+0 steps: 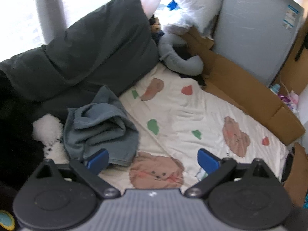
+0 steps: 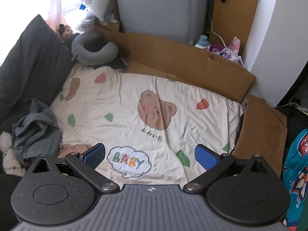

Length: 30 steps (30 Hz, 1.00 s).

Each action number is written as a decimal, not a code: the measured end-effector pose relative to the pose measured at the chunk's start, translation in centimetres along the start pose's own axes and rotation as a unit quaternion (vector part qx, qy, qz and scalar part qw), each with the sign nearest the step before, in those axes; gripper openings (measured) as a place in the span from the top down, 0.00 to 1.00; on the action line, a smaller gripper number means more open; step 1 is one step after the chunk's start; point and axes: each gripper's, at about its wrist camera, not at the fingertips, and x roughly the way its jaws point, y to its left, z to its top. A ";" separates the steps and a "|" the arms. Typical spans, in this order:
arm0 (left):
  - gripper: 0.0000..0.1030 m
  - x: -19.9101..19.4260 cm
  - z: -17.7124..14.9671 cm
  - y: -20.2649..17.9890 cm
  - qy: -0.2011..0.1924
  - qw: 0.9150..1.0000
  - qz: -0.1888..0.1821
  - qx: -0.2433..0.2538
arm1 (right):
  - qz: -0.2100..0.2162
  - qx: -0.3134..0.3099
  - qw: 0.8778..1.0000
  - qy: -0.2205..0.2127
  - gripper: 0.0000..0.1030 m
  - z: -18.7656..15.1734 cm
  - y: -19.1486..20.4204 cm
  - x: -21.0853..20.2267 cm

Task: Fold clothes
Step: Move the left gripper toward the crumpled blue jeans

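A crumpled grey-blue garment (image 1: 100, 127) lies in a heap at the left edge of a cream bear-print sheet (image 1: 182, 111). My left gripper (image 1: 153, 161) is open and empty, hovering over the sheet, its left blue pad just in front of the garment's near hem. In the right wrist view the same garment (image 2: 36, 132) lies at the far left. My right gripper (image 2: 150, 156) is open and empty above the sheet (image 2: 134, 104), over the "BABY" cloud print. A folded brown garment (image 2: 263, 132) lies at the sheet's right edge.
A dark grey pillow (image 1: 86, 52) and a grey neck pillow (image 1: 179, 57) lie at the back left. Flat cardboard (image 1: 246, 94) borders the sheet's far right, with a grey cabinet (image 1: 254, 28) behind. A white plush toy (image 1: 48, 132) sits left of the garment.
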 end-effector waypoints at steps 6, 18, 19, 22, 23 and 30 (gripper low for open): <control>0.08 2.3 0.4 1.8 0.018 1.000 0.009 -0.003 | -0.002 0.016 1.000 -0.004 0.01 1.3 -0.7 1.8; 0.11 6.0 -0.2 4.8 0.039 0.999 0.012 -0.028 | -0.003 -0.024 0.999 -0.024 0.01 3.8 0.1 4.3; 0.11 6.3 -0.2 5.0 0.041 0.999 0.019 -0.026 | 0.000 -0.029 0.999 -0.027 0.01 4.0 0.2 4.5; 0.13 7.6 -0.1 6.0 0.048 0.998 0.020 -0.036 | 0.007 -0.041 0.999 -0.028 0.01 4.5 0.9 5.7; 0.14 8.1 -0.1 6.3 0.051 0.998 0.019 -0.040 | 0.010 -0.044 0.999 -0.028 0.01 4.7 1.1 6.2; 0.16 11.3 0.2 7.8 0.050 0.997 0.020 -0.060 | 0.015 -0.079 0.996 -0.025 0.02 5.7 3.1 9.9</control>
